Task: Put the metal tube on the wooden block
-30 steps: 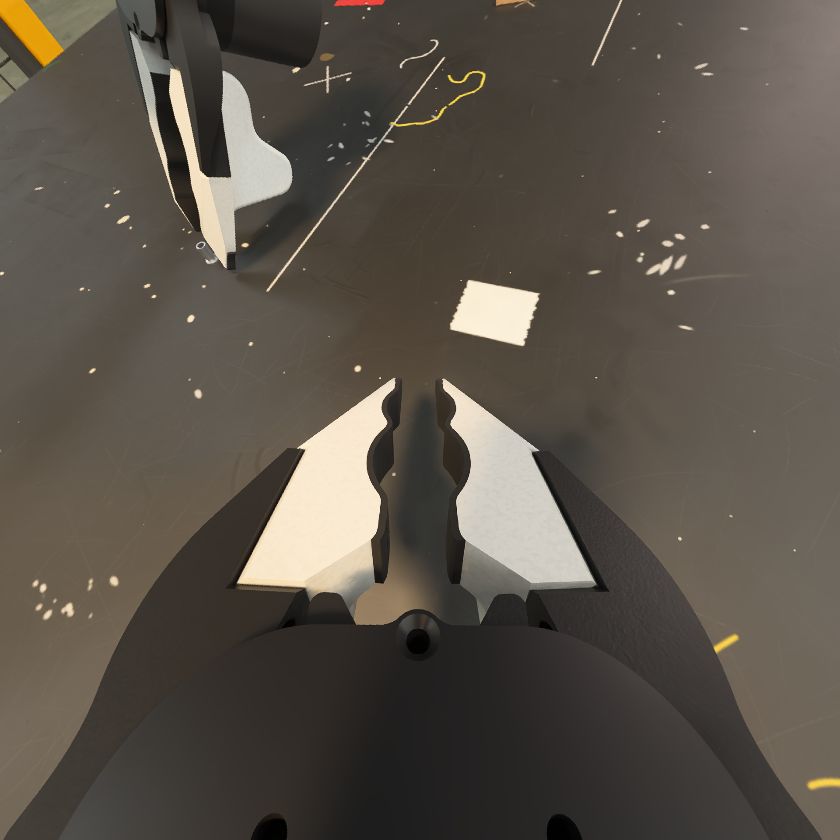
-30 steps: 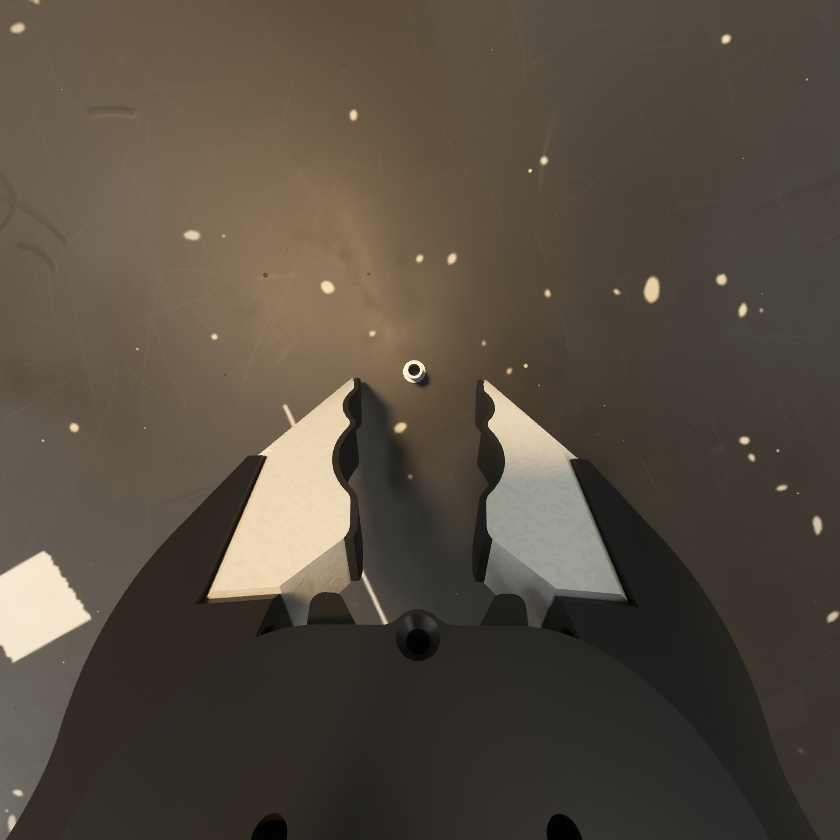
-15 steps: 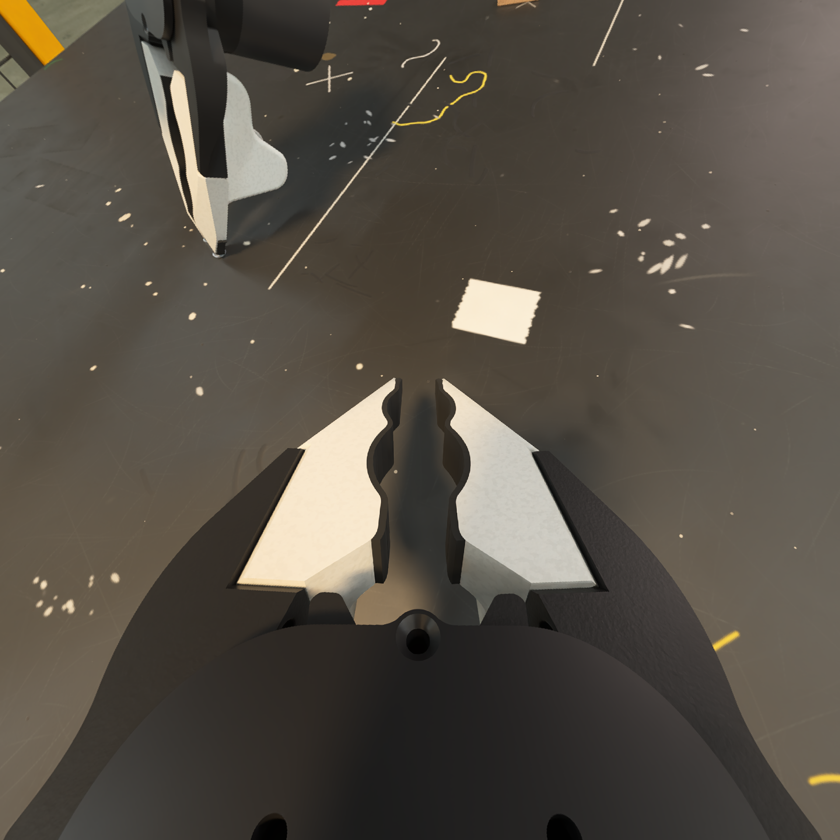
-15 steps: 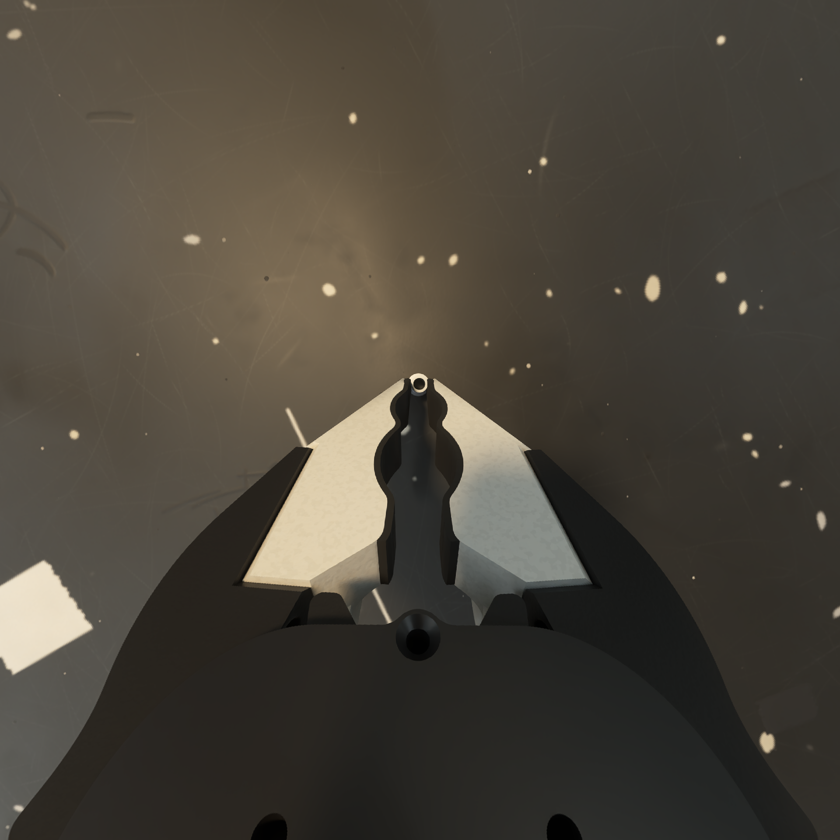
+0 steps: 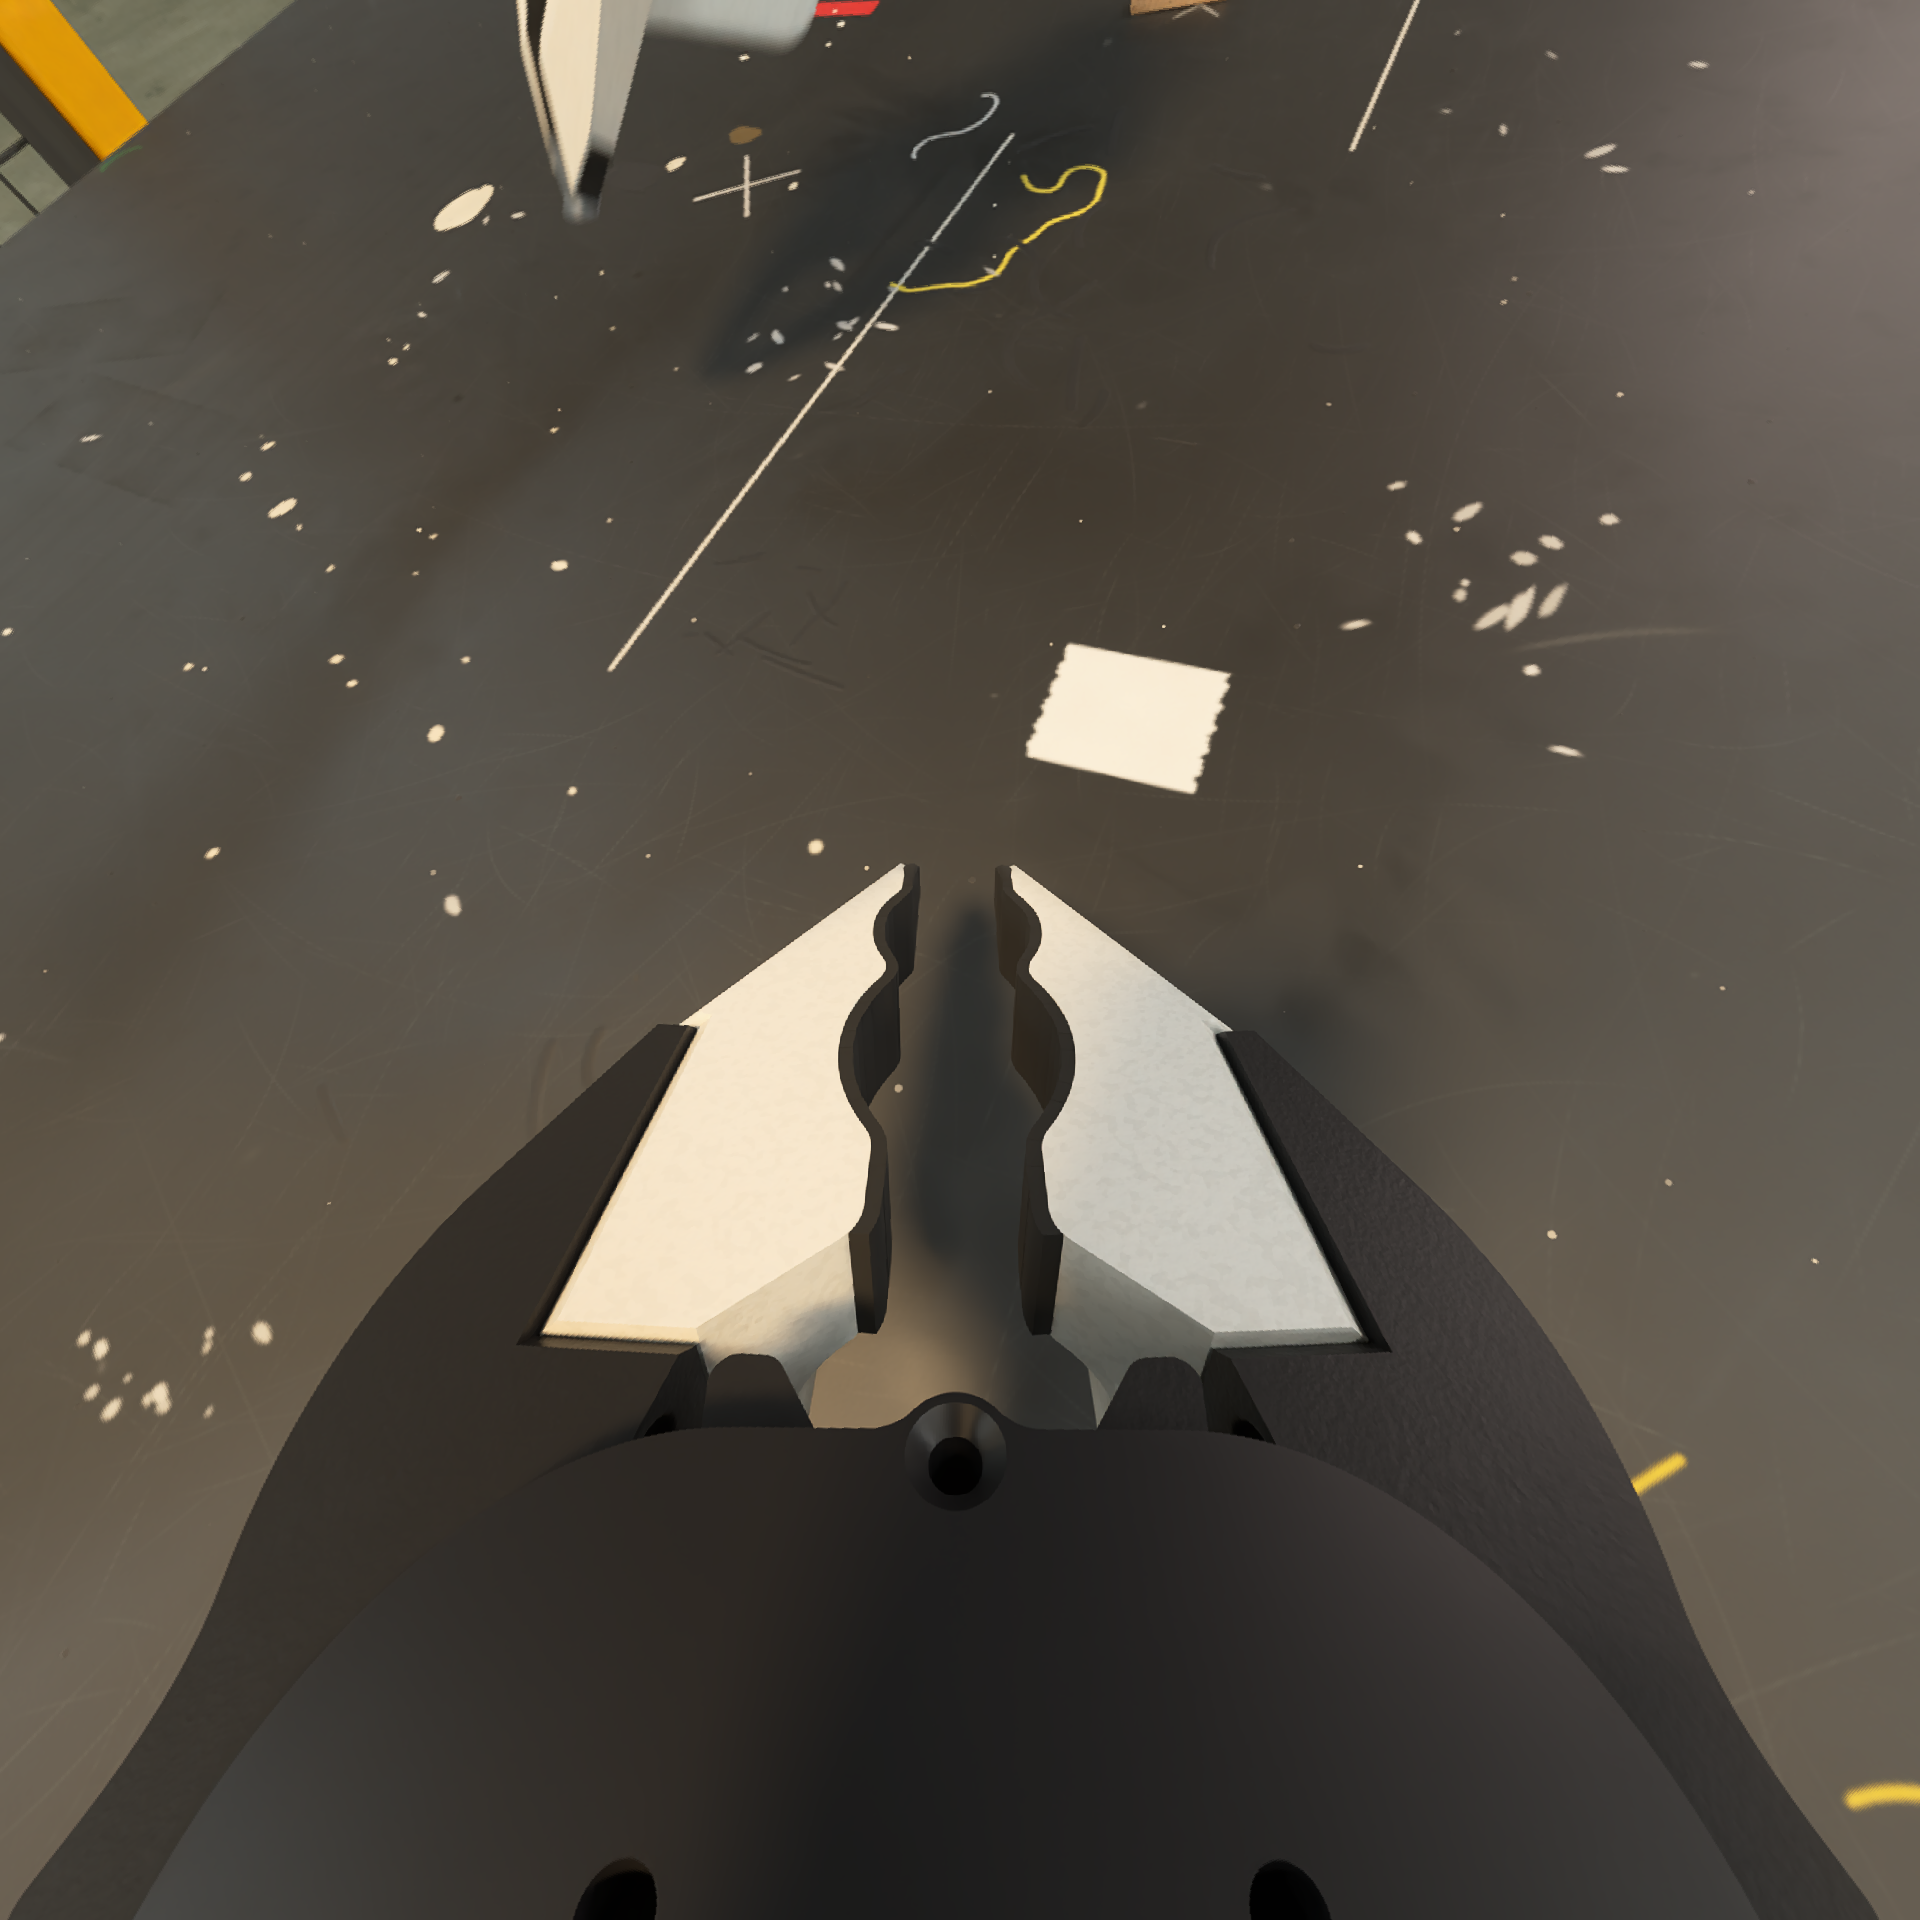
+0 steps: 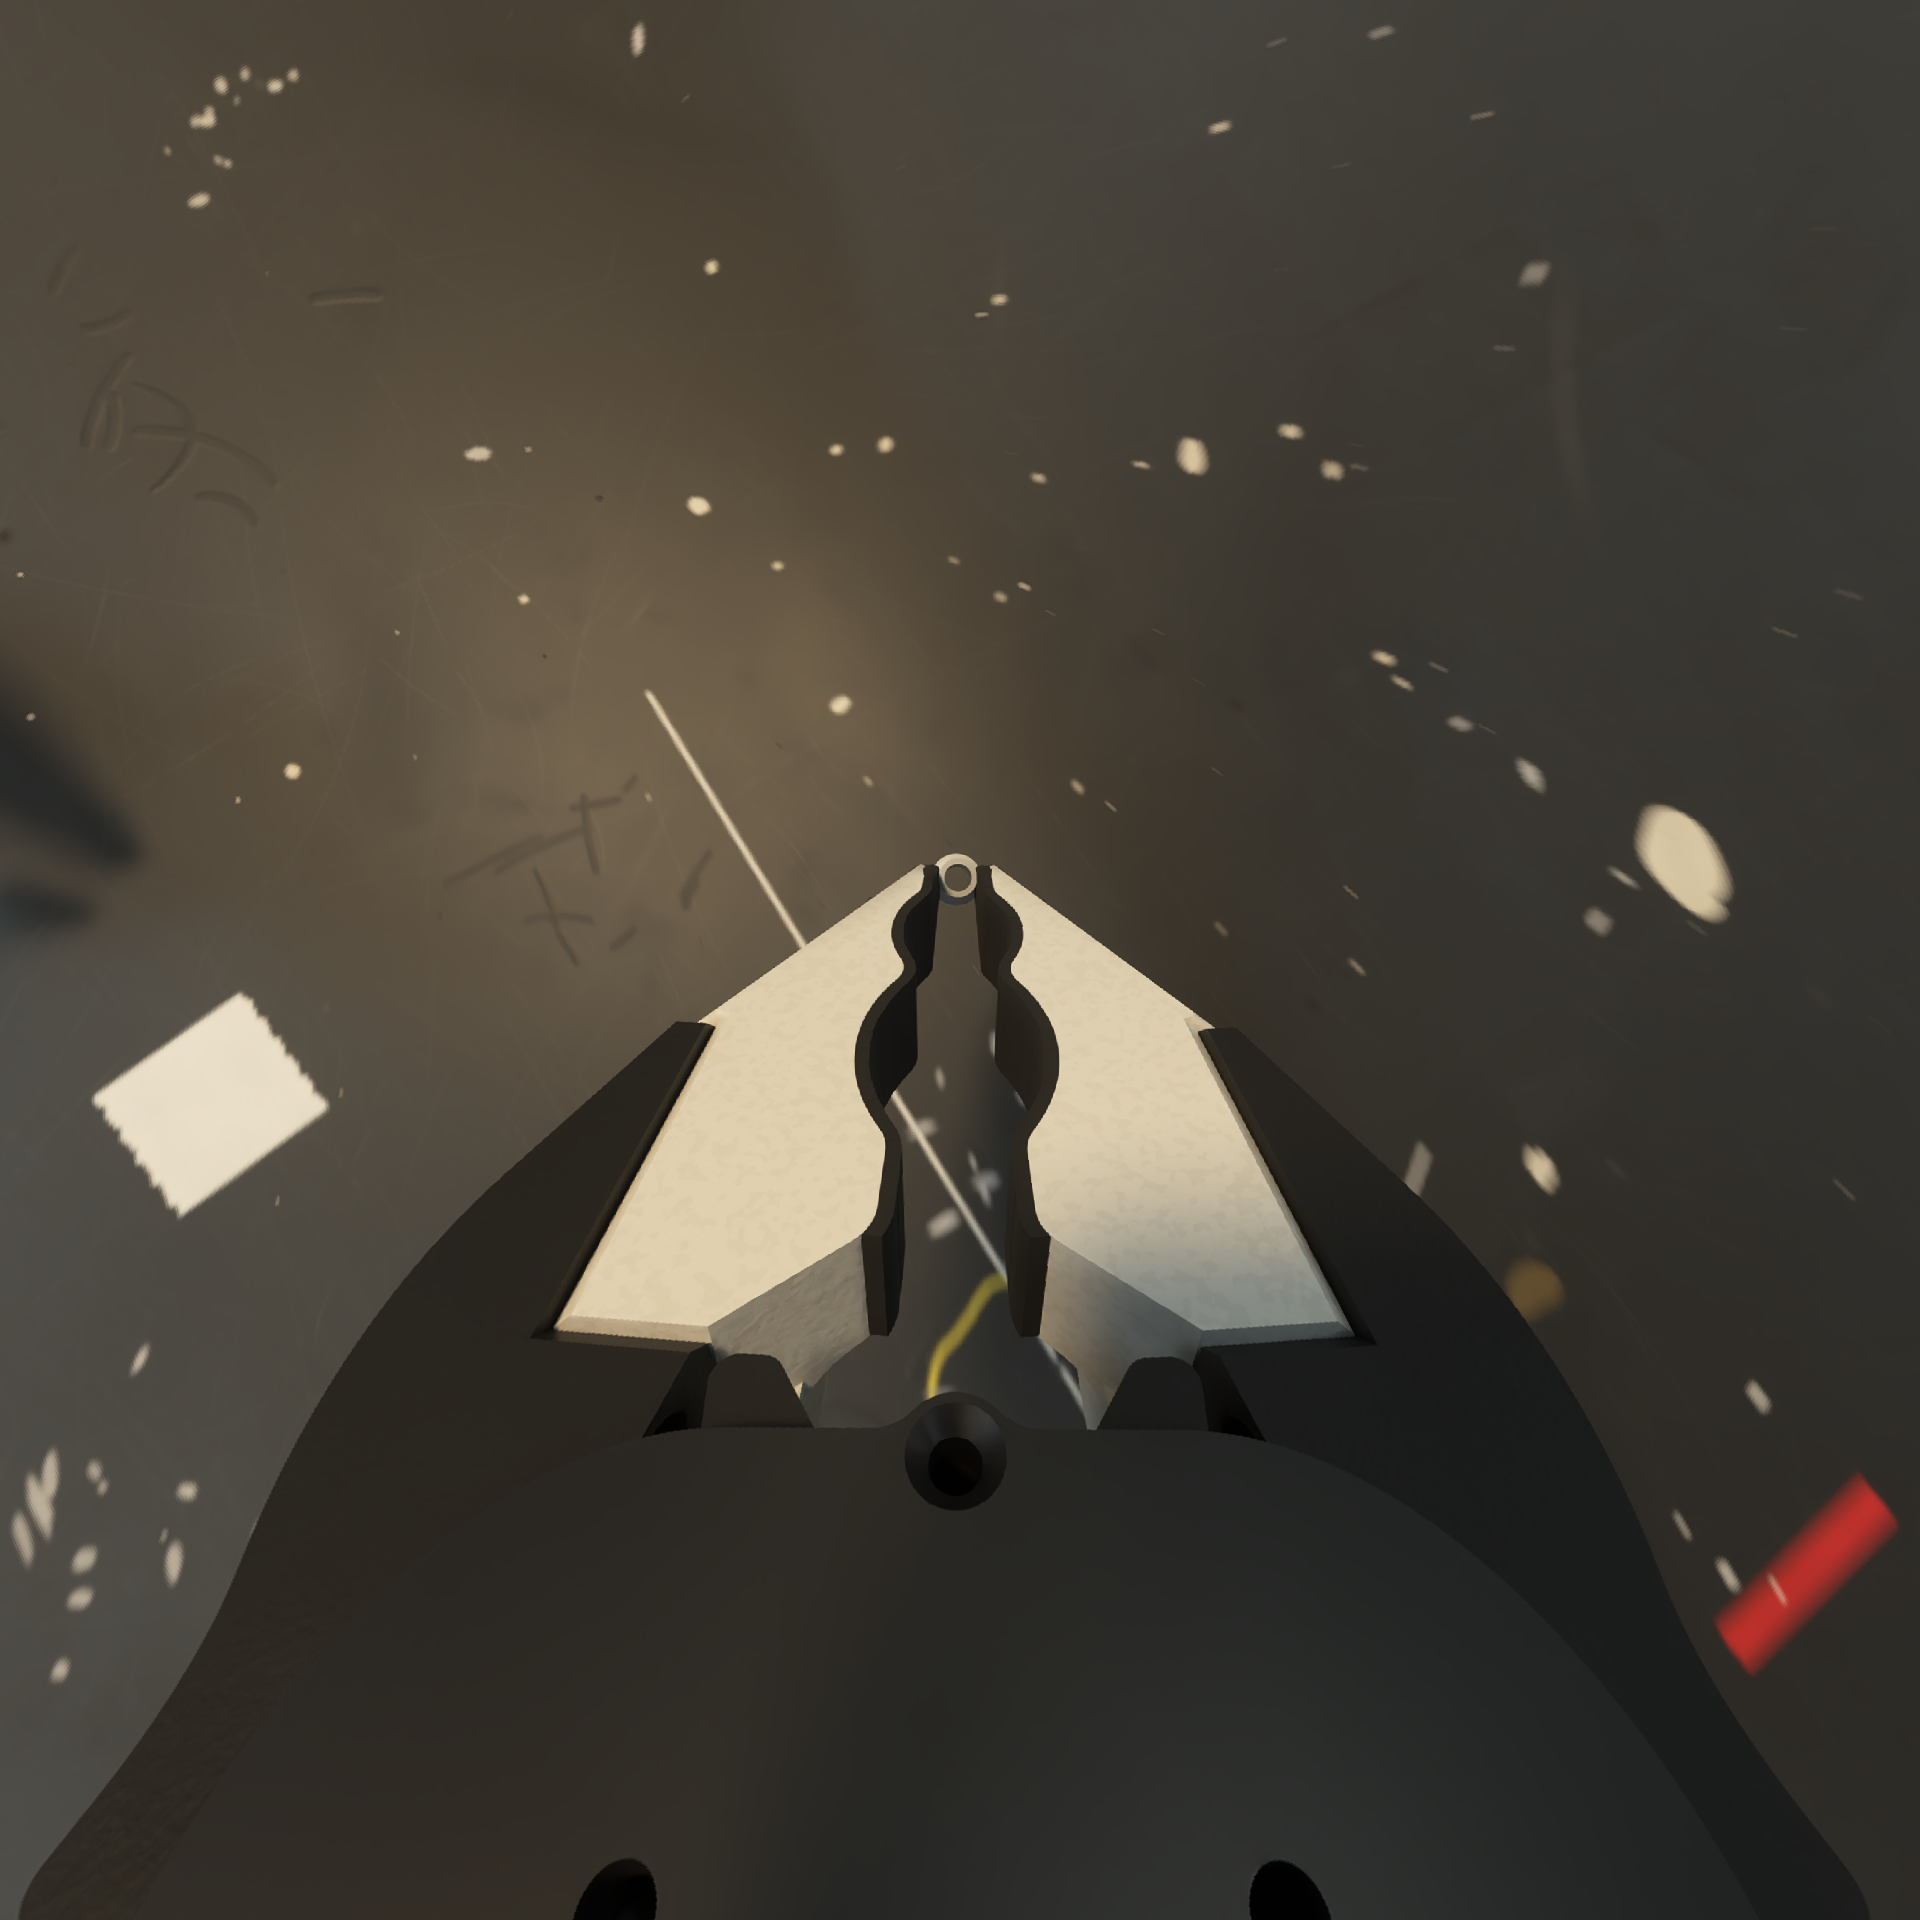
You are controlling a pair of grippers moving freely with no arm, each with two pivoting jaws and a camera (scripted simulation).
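My right gripper (image 6: 958, 879) is shut on the small metal tube (image 6: 958, 876), a silver ring seen end-on between the fingertips, held well above the dark table. The left wrist view shows the same gripper (image 5: 578, 203) high at the top left, the tube a blurred tip under it. A sliver of a wooden block (image 5: 1169, 6) shows at the top edge of the left wrist view. My left gripper (image 5: 956, 878) hovers over the table with its jaws a narrow gap apart and nothing between them.
A white paper square (image 5: 1127, 717) lies ahead of the left gripper, also in the right wrist view (image 6: 211, 1103). A red strip (image 6: 1808, 1584) lies at the right. Chalk lines, a yellow scribble (image 5: 1039, 234) and paint specks mark the table. A yellow-edged corner (image 5: 62, 83) is far left.
The right gripper closed on the metal tube, then lifted it off the table and carried it up and away. The left gripper has stayed still.
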